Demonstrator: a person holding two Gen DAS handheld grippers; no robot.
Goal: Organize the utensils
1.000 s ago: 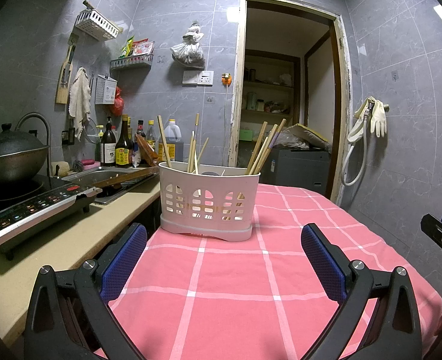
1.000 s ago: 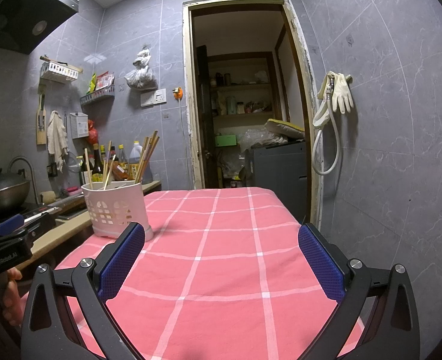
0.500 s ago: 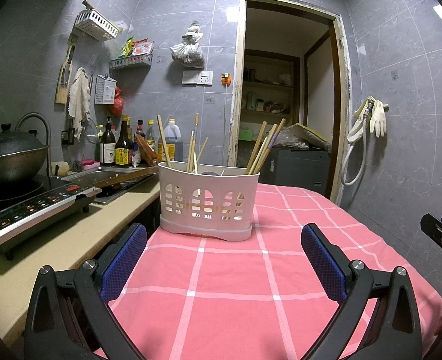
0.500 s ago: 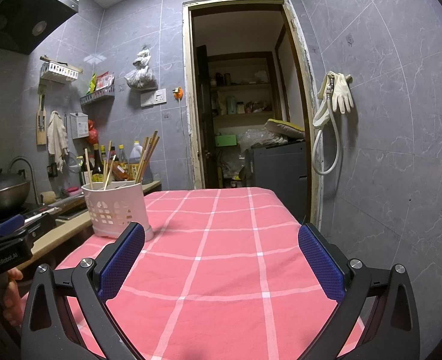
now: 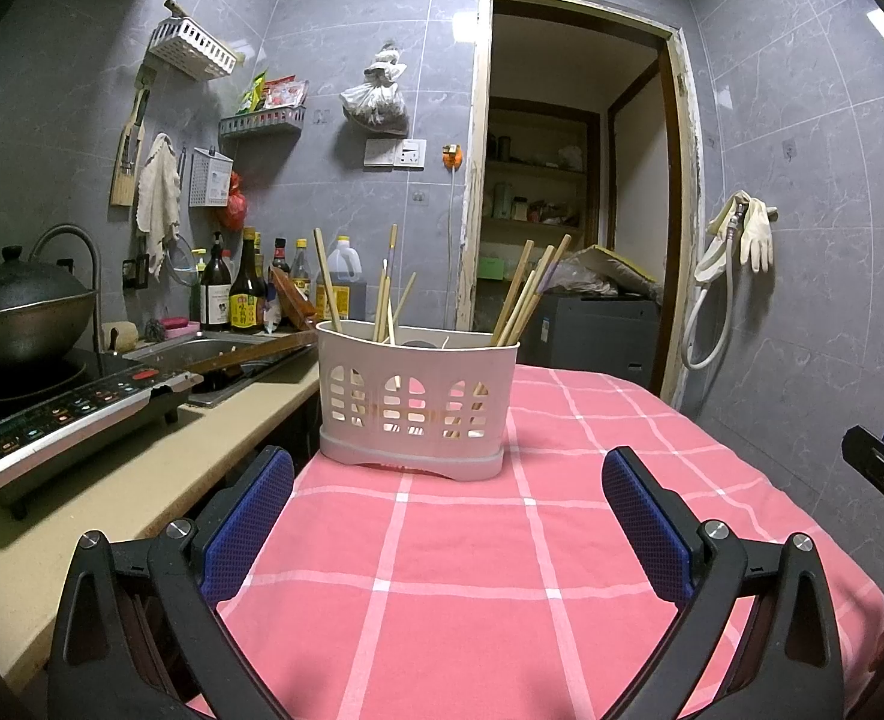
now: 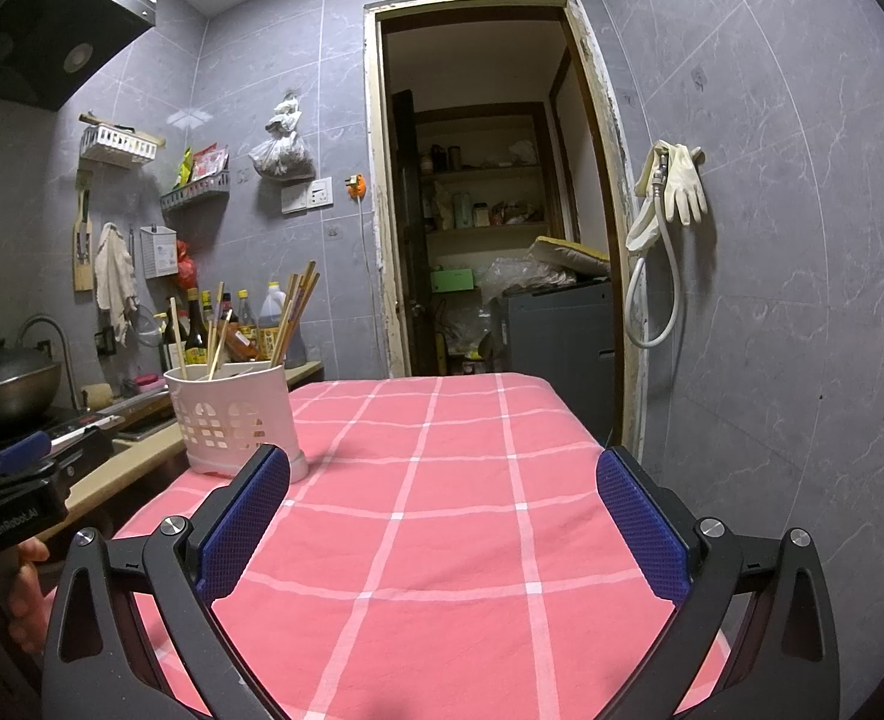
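Left hand-held gripper point(image 5: 447, 516): released, jaws wide, empty, above the pink checked cloth point(image 5: 454, 570). Right hand-held gripper point(image 6: 443, 513): likewise spread and empty. White slotted basket point(image 5: 417, 402): straight ahead of the left one, ahead-left of the right. Chopsticks point(image 5: 526, 294): upright inside; lower ends partly hidden, compartments indistinct. Counter point(image 5: 142, 468) under the cloth: covered.

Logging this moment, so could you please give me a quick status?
Left gripper open, empty. Right gripper open, empty. Chopsticks upright in white holder. Nothing in between.
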